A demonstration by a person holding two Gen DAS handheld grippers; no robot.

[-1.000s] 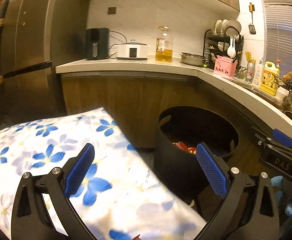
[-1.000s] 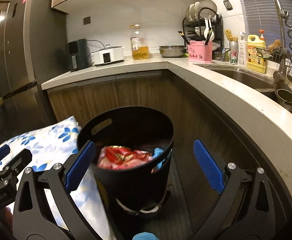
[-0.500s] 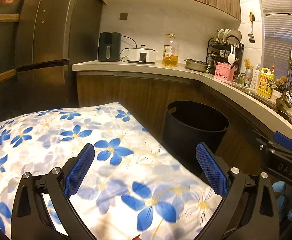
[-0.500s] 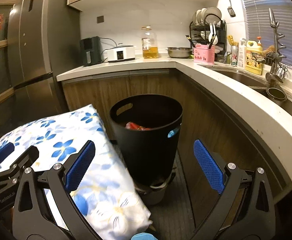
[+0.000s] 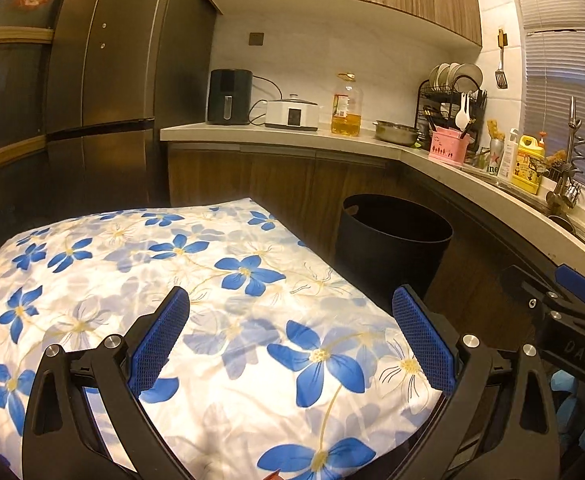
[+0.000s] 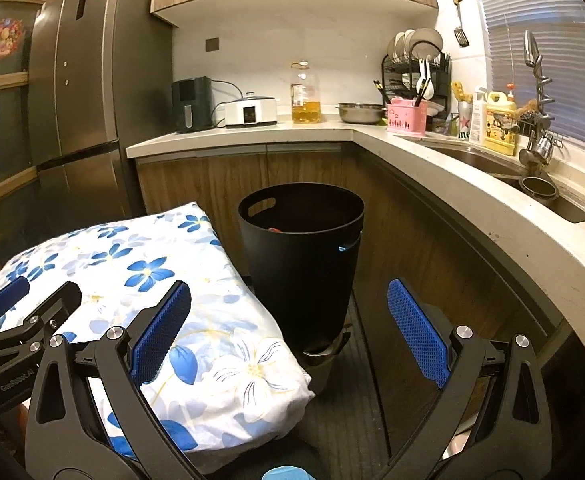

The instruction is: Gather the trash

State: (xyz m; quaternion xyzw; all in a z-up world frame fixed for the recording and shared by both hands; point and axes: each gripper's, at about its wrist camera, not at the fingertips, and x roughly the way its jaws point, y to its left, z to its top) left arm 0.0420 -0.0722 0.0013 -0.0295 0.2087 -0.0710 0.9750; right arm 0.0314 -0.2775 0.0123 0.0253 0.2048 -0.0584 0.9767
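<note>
A black round trash bin [image 6: 301,256] stands on the floor against the wooden cabinets, with a sliver of red trash [image 6: 275,230] showing inside its rim. In the left wrist view the same bin [image 5: 392,244] is at right of centre, its inside dark. My left gripper [image 5: 290,340] is open over a white cloth with blue flowers [image 5: 196,304], nothing between its fingers. My right gripper [image 6: 289,330] is open and empty, hanging in front of the bin and well back from it. The left gripper's side [image 6: 16,320] shows at the right view's left edge.
The flowered cloth [image 6: 148,280] covers a raised surface left of the bin. A curved counter [image 6: 472,196] runs along the right with a sink, bottles and a dish rack [image 6: 416,68]. A dark fridge [image 6: 80,100] stands at left. Floor lies between cloth and cabinets.
Both grippers have pulled back and up from the bin. It now sits farther off and smaller, its trash mostly hidden. More of the flowered cloth lies under the left gripper.
</note>
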